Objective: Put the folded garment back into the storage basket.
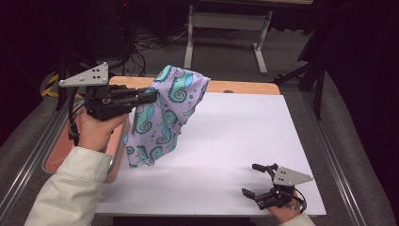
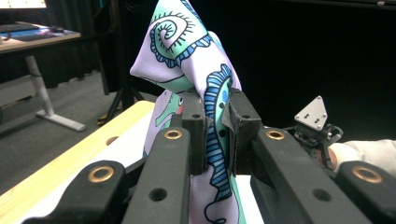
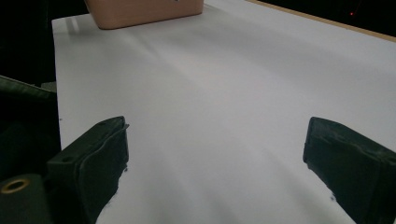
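- Black fingers (image 2: 243, 122) of the left gripper (image 1: 153, 95) are clamped on a bunched fold of the cloth (image 1: 164, 113); the left gripper view shows the fabric pinched tight between the pads.
- Cloth: lilac with a teal and blue seahorse print. It hangs from the grip, held up off the surface (image 1: 221, 141) near its far left corner; top puffs above the fingers, lower end drapes down toward the white sheet. Cannot tell whether the bottom hem touches the surface.
- Right gripper (image 1: 258, 180) rests at the near right edge of the surface, well apart from the cloth; fingers (image 3: 93, 154) spread wide with nothing between them.
- Step in hand, as judged: cloth lifted by one hand, likely to be spread or folded.
- Next move, as judged: the right gripper needs to reach a free corner or edge of the hanging cloth, so both hands can pull it flat.
- Orange tray (image 1: 56, 155) lies at the left edge, mostly hidden by the left forearm; its contents cannot be made out.
- Cloth corners are lost in the folds.
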